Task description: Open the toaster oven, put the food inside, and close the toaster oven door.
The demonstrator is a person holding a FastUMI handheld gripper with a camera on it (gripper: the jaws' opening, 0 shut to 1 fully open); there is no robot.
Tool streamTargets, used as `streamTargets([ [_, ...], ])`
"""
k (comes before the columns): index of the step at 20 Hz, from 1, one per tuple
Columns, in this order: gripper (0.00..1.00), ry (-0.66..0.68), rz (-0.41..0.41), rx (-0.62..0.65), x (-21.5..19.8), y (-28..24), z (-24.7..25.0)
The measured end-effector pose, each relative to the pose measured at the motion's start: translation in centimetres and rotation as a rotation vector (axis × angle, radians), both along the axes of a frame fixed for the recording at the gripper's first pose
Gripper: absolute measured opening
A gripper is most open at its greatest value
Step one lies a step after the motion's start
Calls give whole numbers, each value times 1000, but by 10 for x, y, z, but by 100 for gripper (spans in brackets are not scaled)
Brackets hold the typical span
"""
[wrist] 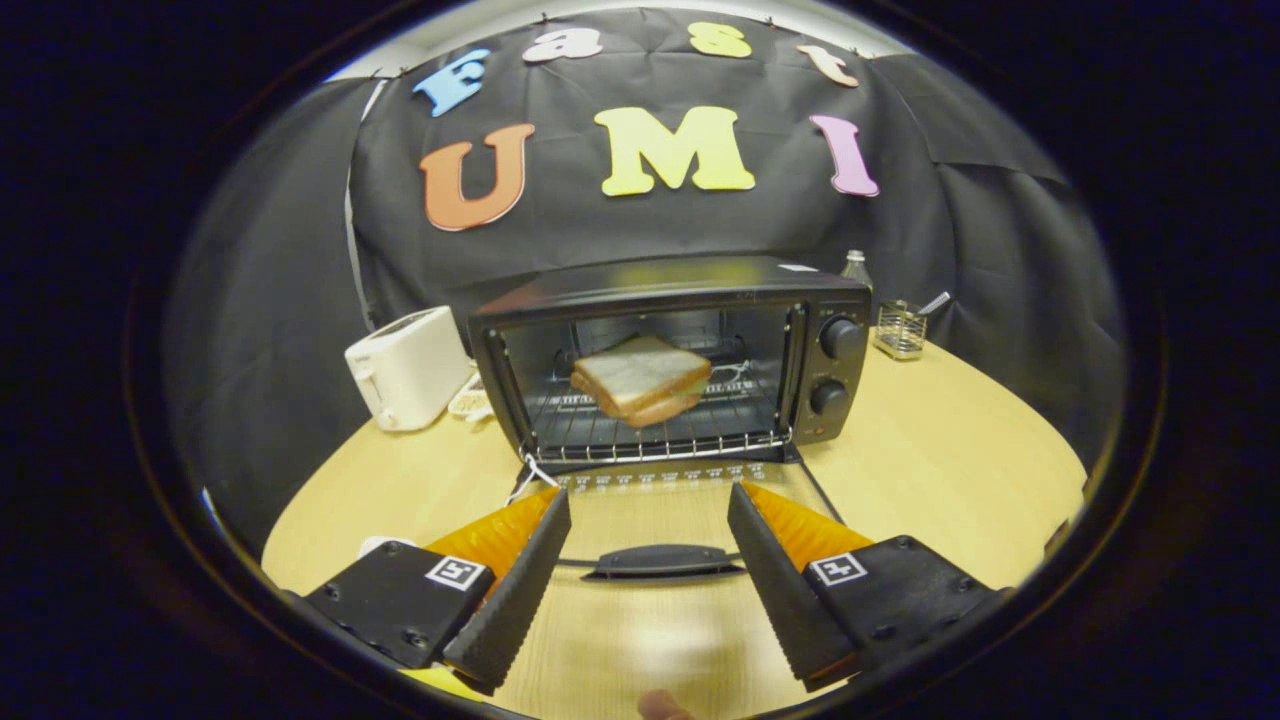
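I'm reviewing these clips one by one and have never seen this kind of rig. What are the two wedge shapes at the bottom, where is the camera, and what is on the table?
The camera rides on a hand-held gripper and looks forward along its two fingers; those are the wedges. They stand open and hold nothing. Between them lies the handle of the toaster oven's door, which is folded down flat toward you. Beyond the fingers stands the toaster oven on a wooden table, with sliced bread on its rack. Beside the oven are a white toaster on one side and a small wire basket on the other. So the food is in; the door is not yet closed.
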State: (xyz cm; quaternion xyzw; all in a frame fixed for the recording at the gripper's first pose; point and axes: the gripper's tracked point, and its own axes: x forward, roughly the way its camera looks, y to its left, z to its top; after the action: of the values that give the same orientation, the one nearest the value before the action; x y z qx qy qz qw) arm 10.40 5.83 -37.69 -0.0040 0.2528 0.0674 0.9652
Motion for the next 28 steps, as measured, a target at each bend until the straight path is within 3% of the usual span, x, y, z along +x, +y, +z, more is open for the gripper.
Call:
streamTargets([
  [6, 100, 52, -3, -35, -15, -5, -43],
  [11, 100, 174, -13, 3, -21, -7, -75],
  [17, 100, 203, -39, -91, -18, -10, -79],
  [28, 100, 228, -38, -65, -19, -11, -65],
])
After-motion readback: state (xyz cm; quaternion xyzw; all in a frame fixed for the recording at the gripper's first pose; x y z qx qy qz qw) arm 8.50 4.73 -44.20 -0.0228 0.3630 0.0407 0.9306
